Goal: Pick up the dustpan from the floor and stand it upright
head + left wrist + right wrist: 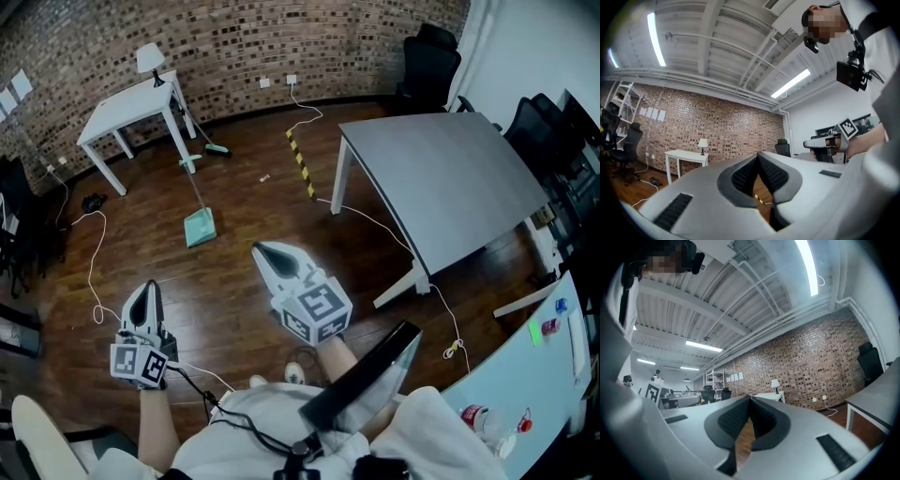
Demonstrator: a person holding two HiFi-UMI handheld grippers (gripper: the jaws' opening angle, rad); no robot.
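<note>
Left gripper: the left gripper [145, 287] is held level above the floor [234, 309] near the person's body. In its own view [757, 155] the ribbed pads meet at the tips, and nothing is between them.
Right gripper: the right gripper [263, 249] is also held level, beside the left one and a little further forward. Its jaws are fully together [750, 399] and it holds nothing.
Dustpan: the teal dustpan [200, 227] lies on the wooden floor well ahead of both grippers. It is out in the open floor, toward the edge along the brick wall [244, 37]. Its long thin handle [194, 185] runs away from the pan toward the white surface. Neither gripper touches it.
White surface: a small white surface [131, 110] stands near the brick wall with a lamp [150, 60] at its far corner. The dustpan's handle ends just in front of its near leg.
Other tool: a teal-green tool [217, 148] lies on the floor just beside that leg. I cannot tell what kind it is.
Grey surface: a large grey surface [441, 178] stands to the right, well apart from the dustpan.
Floor marks: a yellow-and-black strip [300, 162] lies between the dustpan and the grey surface. A white cable [94, 262] trails along the floor at the left.
</note>
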